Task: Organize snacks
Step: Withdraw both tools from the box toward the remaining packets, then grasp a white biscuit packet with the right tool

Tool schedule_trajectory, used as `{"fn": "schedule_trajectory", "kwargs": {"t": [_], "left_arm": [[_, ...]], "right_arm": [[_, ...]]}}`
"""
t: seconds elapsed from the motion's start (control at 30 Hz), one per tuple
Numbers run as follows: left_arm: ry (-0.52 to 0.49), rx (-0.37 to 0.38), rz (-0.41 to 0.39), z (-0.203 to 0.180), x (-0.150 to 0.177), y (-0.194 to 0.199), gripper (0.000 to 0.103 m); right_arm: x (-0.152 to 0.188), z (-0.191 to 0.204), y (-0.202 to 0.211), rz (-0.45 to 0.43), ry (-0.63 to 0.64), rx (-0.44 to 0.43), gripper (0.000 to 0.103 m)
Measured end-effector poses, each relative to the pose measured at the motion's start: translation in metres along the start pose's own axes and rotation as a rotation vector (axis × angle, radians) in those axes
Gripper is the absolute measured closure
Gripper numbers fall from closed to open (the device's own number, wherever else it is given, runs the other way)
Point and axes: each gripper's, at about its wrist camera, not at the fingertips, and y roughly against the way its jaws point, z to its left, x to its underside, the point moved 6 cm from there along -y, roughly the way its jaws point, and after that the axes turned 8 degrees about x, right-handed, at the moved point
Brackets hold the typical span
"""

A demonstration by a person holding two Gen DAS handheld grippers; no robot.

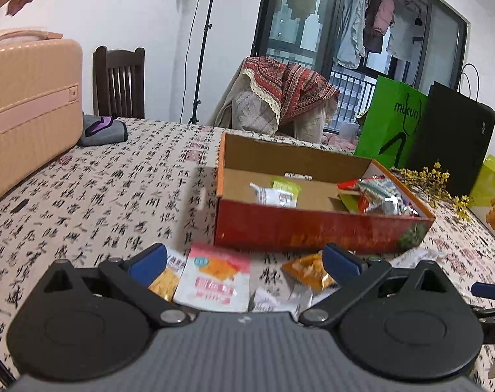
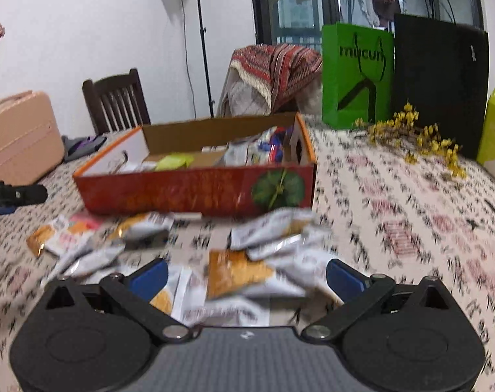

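Note:
A red cardboard box (image 1: 312,232) stands open on the table, also seen as the red box (image 2: 195,192) in the right wrist view, with several snack packets inside. My left gripper (image 1: 244,261) is open, low over loose packets in front of the box: a pink-and-white cracker packet (image 1: 214,281) lies between its fingers and an orange packet (image 1: 307,271) by the right finger. My right gripper (image 2: 245,276) is open above a pile of white and orange packets (image 2: 240,274). Neither gripper holds anything.
A pink suitcase (image 1: 25,111) sits at the table's left, a grey pouch (image 1: 103,129) beside it. Green bag (image 1: 391,121), black bag (image 1: 450,137), yellow dried flowers (image 1: 433,183) and a lime box (image 1: 492,196) stand at the right. Chairs are behind the table.

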Motion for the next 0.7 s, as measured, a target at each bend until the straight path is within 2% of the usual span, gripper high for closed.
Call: {"fn": "schedule_trajectory", "kwargs": {"t": [0.23,0.3,0.37,0.47,0.63,0.7], "left_arm": [[0.031,0.027,0.007,0.007,0.020,0.007,0.000],[0.033,0.030,0.006,0.008,0.022,0.008,0.000],[0.038,0.036,0.009,0.009,0.025,0.009,0.000],[0.037,0.039,0.018,0.010,0.029,0.009,0.000],[0.045,0.039,0.038,0.013,0.035,0.005,0.000],[0.051,0.041,0.043,0.013,0.037,0.004,0.000]], "right_arm": [[0.016,0.006,-0.009,0.055,-0.009,-0.025,0.001],[0.016,0.011,-0.012,0.063,-0.012,-0.030,0.006],[0.016,0.016,-0.018,0.075,-0.007,-0.022,0.017],[0.018,0.021,-0.028,0.085,0.000,-0.006,0.024],[0.022,0.027,-0.029,0.047,0.042,0.032,0.026],[0.023,0.027,-0.024,0.032,0.042,0.007,0.037]]}}
